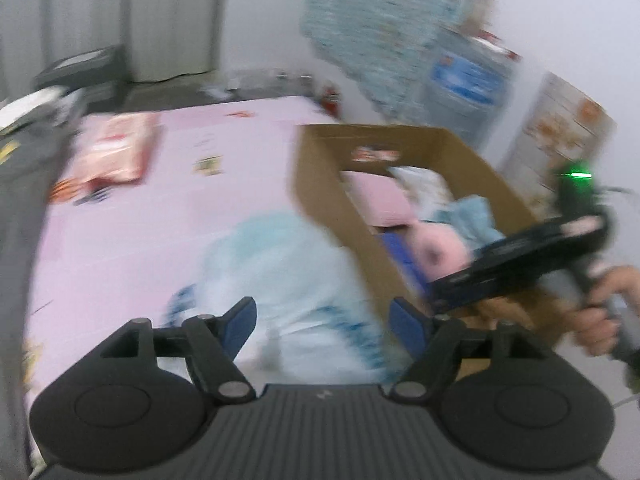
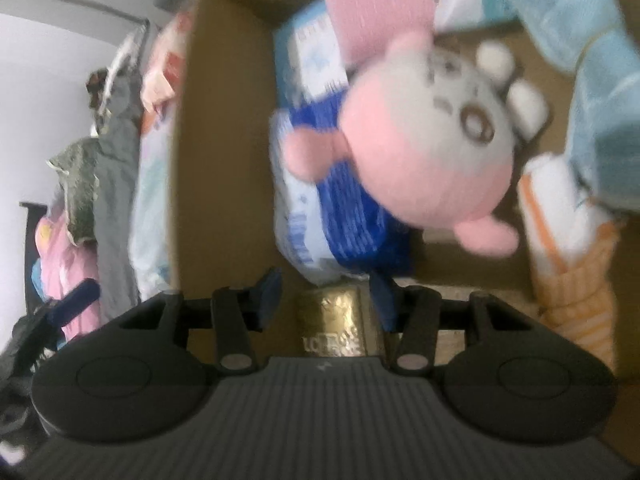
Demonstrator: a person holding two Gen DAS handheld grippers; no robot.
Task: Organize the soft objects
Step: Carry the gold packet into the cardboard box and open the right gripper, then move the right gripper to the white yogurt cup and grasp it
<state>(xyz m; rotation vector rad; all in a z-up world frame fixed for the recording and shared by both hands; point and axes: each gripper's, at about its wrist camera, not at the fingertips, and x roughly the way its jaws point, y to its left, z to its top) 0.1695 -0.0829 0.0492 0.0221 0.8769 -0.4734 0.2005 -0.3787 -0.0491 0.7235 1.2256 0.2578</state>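
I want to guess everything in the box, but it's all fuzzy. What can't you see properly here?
- Left wrist view: the pale blue-and-white soft thing on the pink sheet is too blurred to name.
- Left wrist view: the cardboard box wall and the right gripper hide part of its contents.
- Right wrist view: the gold packet has unreadable print, partly behind the gripper body.
- Right wrist view: the light blue cloth is cut off by the edge.

White walls (image 1: 260, 20) all round, pale curtains (image 1: 172, 20) at the far left, a pink-sheeted bed (image 1: 132, 220) in the middle, blurred
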